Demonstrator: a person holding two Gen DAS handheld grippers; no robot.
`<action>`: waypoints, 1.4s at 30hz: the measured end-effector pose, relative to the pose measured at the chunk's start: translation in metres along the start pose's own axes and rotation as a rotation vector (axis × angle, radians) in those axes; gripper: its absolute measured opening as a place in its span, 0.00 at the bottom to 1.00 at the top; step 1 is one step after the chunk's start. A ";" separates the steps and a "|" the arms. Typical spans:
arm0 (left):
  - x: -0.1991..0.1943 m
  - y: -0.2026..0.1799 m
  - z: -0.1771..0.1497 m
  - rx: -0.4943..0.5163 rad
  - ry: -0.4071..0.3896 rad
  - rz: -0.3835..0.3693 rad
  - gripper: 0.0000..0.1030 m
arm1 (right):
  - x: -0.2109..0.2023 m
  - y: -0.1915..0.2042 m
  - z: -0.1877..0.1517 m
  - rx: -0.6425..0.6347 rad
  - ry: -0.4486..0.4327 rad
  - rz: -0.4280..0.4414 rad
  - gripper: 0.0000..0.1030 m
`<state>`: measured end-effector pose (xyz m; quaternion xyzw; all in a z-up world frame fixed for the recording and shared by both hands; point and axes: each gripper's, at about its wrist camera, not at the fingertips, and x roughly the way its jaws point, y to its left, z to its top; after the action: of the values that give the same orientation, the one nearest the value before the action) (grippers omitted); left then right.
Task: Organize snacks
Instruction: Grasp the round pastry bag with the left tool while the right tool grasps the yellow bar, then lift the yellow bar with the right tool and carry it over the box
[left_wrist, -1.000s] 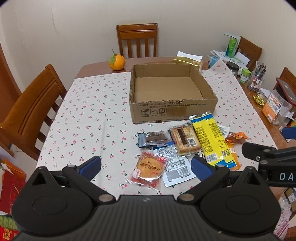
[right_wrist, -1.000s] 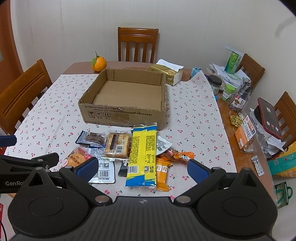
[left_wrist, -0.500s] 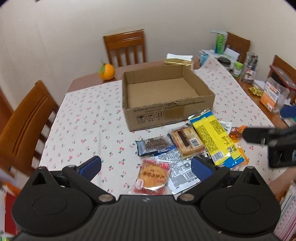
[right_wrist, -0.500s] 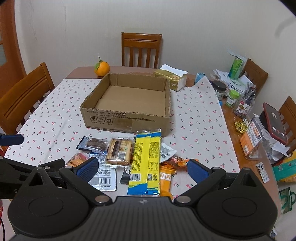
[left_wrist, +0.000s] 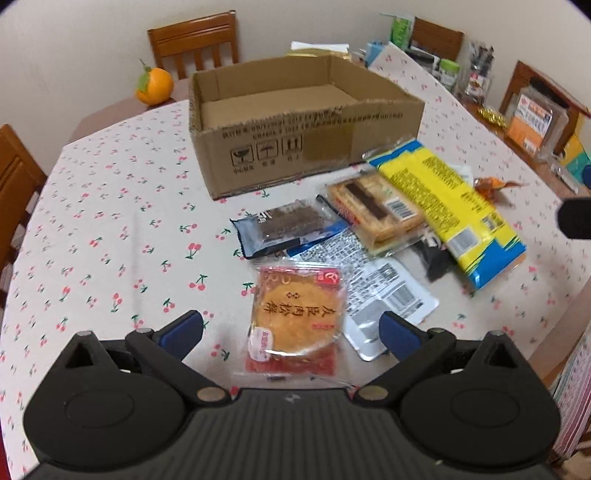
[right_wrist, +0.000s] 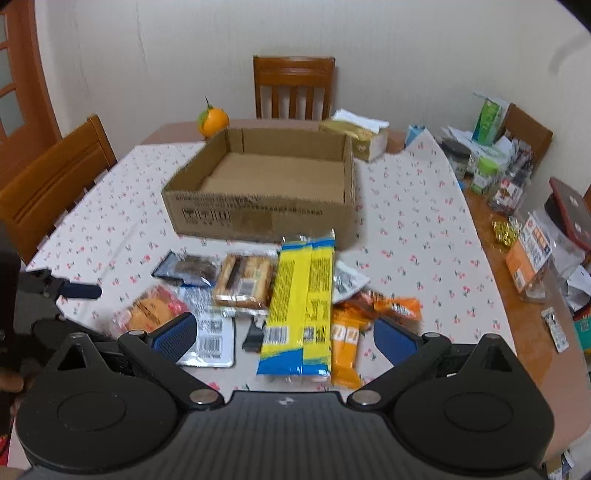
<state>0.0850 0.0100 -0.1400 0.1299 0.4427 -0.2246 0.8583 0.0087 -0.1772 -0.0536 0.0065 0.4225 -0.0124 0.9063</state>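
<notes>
My left gripper (left_wrist: 291, 326) hangs low over the cherry-print tablecloth (left_wrist: 110, 236) with its blue pads spread wide and nothing between them; the round cake in the red wrapper (left_wrist: 297, 317) lies flat on the cloth right in the gap, nearer the right pad than the left, not touched by either. Beyond it sit the dark brownie packet (left_wrist: 284, 227), the sandwich biscuit pack (left_wrist: 376, 210) and the long yellow packet (left_wrist: 450, 206), all in a loose heap just in front of the open cardboard box (left_wrist: 306, 122). My right gripper (right_wrist: 282, 334) is likewise wide open and holding nothing, poised above the near end of the yellow packet (right_wrist: 301, 295), with the orange bars (right_wrist: 345, 347) just inside its right pad and the white barcode sachet (right_wrist: 210, 341) by its left.
</notes>
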 end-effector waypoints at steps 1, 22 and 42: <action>0.004 0.002 0.000 0.006 0.005 -0.011 0.97 | 0.002 0.000 -0.002 0.004 0.007 -0.005 1.00; 0.024 0.020 -0.001 0.025 0.046 -0.085 0.54 | 0.033 0.001 0.004 0.030 0.053 -0.040 1.00; 0.021 0.044 -0.006 -0.076 0.055 -0.041 0.54 | 0.121 0.019 0.014 -0.115 0.117 -0.158 0.78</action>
<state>0.1137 0.0452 -0.1601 0.0943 0.4768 -0.2218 0.8454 0.0978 -0.1610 -0.1374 -0.0784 0.4737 -0.0592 0.8752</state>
